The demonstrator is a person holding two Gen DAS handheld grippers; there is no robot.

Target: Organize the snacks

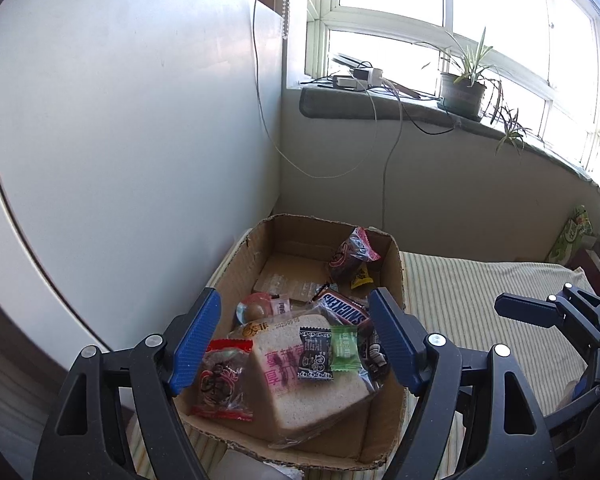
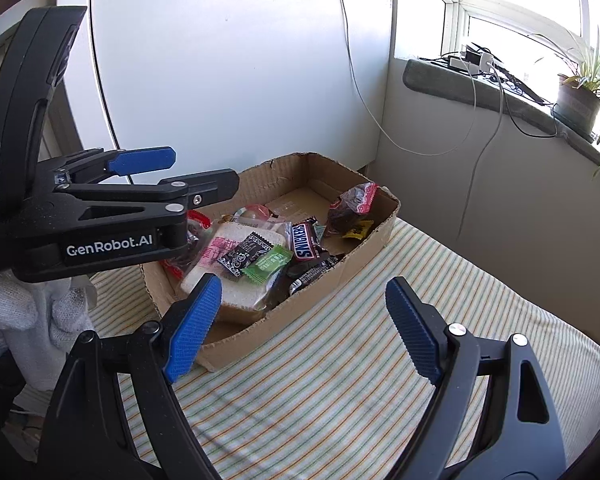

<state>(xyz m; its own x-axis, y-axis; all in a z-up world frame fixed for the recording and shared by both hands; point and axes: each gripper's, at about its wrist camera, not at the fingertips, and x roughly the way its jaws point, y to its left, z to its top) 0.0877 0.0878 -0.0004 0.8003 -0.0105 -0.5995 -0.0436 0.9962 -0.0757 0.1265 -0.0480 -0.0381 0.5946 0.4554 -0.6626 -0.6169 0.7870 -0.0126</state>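
- A striped cloth (image 2: 340,360) covers the surface; a white panel (image 1: 120,120) stands behind it, and a windowsill (image 1: 400,108) with a potted plant (image 1: 464,88) and cables runs along the back.
- A cardboard box (image 1: 392,276) sits on the cloth close to the panel, open at the top, holding all the snacks.
- The left gripper (image 1: 296,340) hangs over the near end of the box, jaws wide apart, nothing between them.
- The right gripper (image 2: 300,328) hangs over the cloth just beside the box's near wall, jaws wide apart and empty.
- A bagged bread slice (image 1: 320,392) lies at the near end of the box.
- A red packet (image 1: 220,380) lies left of the bread.
- A Snickers bar (image 1: 344,308) lies behind the bread.
- A dark bag with a red seal (image 1: 352,256) leans in the far right corner.
- A black candy (image 1: 314,354) and a green candy (image 1: 345,348) rest on the bread, side by side.
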